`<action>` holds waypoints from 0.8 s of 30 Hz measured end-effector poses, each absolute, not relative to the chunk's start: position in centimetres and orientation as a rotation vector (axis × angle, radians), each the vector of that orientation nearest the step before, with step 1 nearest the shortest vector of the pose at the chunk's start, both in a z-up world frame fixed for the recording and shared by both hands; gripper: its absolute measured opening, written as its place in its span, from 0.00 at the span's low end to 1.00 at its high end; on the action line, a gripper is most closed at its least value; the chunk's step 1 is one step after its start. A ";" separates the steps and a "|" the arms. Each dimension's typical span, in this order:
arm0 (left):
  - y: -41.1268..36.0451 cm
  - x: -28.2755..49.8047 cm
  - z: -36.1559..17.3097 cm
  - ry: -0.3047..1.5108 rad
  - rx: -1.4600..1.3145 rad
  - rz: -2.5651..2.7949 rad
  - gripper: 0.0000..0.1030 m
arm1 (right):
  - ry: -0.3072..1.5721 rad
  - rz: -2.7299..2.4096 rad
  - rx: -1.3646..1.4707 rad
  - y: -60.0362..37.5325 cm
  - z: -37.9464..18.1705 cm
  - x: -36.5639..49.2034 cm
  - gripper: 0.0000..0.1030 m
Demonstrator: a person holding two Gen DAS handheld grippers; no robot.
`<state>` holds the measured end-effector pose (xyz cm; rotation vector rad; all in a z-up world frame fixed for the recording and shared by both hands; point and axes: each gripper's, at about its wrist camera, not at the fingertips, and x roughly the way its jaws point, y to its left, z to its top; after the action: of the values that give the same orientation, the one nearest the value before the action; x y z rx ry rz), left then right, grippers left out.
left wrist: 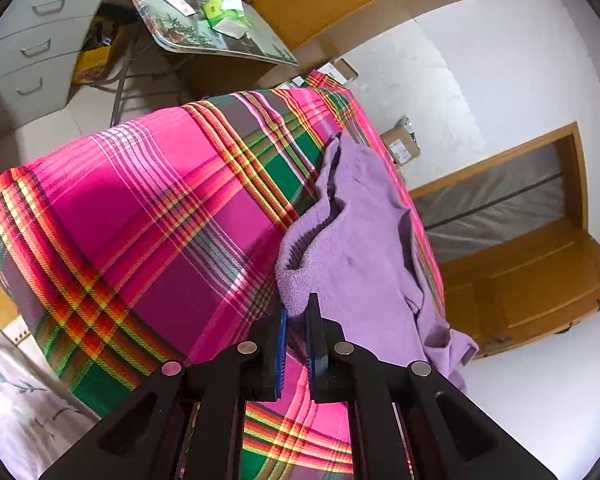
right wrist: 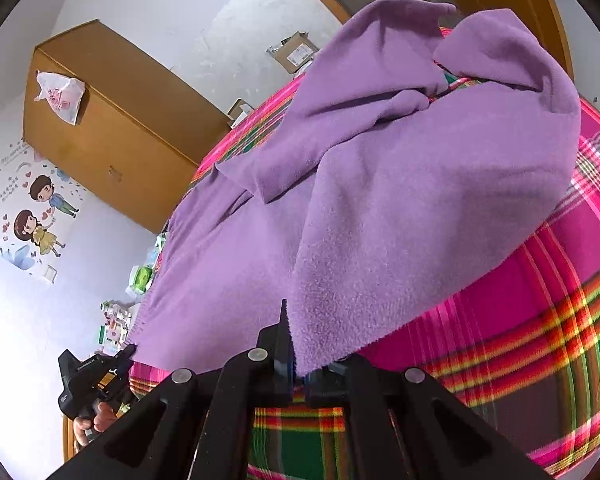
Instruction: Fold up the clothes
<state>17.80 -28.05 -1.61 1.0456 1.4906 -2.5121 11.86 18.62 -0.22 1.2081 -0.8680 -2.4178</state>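
Observation:
A purple fleece garment (left wrist: 364, 240) lies crumpled on a bed covered with a pink, green and orange plaid blanket (left wrist: 148, 216). My left gripper (left wrist: 298, 312) is shut on a rolled edge of the garment, its blue pads pinching the fleece. In the right wrist view the same garment (right wrist: 400, 184) fills the middle, with one sleeve folded across it. My right gripper (right wrist: 294, 332) is shut on the garment's near hem; the fabric drapes over and hides the right finger. At the lower left of that view a hand holds the left gripper (right wrist: 130, 354) against the garment's far corner.
A grey drawer cabinet (left wrist: 32, 52) and a folding table (left wrist: 204, 32) with small packets stand beyond the bed. A wooden wardrobe (right wrist: 112, 128) stands by the white wall, with cardboard boxes (right wrist: 296, 54) behind the bed. A wooden door (left wrist: 540, 280) is at right.

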 end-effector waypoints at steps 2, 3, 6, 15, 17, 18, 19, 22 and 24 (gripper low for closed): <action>-28.0 18.0 -1.6 1.484 1.051 -2.512 0.08 | -0.873 -2.411 1.221 18.7 -0.5 11.8 0.02; -27.9 18.2 -1.6 1.483 1.057 -2.511 0.08 | -0.876 -2.411 1.226 18.8 -0.6 11.7 0.02; -28.0 18.6 -1.9 1.483 1.071 -2.500 0.08 | -0.867 -2.407 1.233 18.7 -0.8 11.6 0.02; -28.0 18.6 -2.7 1.480 1.092 -2.473 0.08 | -0.743 -2.457 1.282 17.5 -1.8 10.8 0.03; -28.0 18.5 -3.0 1.472 1.108 -2.463 0.08 | -0.696 -2.471 1.295 17.1 -1.8 10.6 0.03; -28.0 18.5 -3.1 1.465 1.114 -2.461 0.08 | -0.673 -2.478 1.301 16.9 -1.8 10.5 0.03; -28.0 18.5 -3.2 1.467 1.117 -2.460 0.08 | -0.660 -2.482 1.305 16.7 -1.8 10.4 0.04; -28.0 18.4 -3.1 1.445 1.118 -2.468 0.09 | -0.604 -2.488 1.324 16.4 -1.7 10.3 0.06; -28.0 18.3 -3.0 1.434 1.128 -2.472 0.09 | -0.567 -2.485 1.343 16.4 -1.6 10.3 0.07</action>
<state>18.32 -28.02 -3.04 1.1278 1.4338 -2.4716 10.26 16.42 -1.60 1.3426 -0.5672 -2.4847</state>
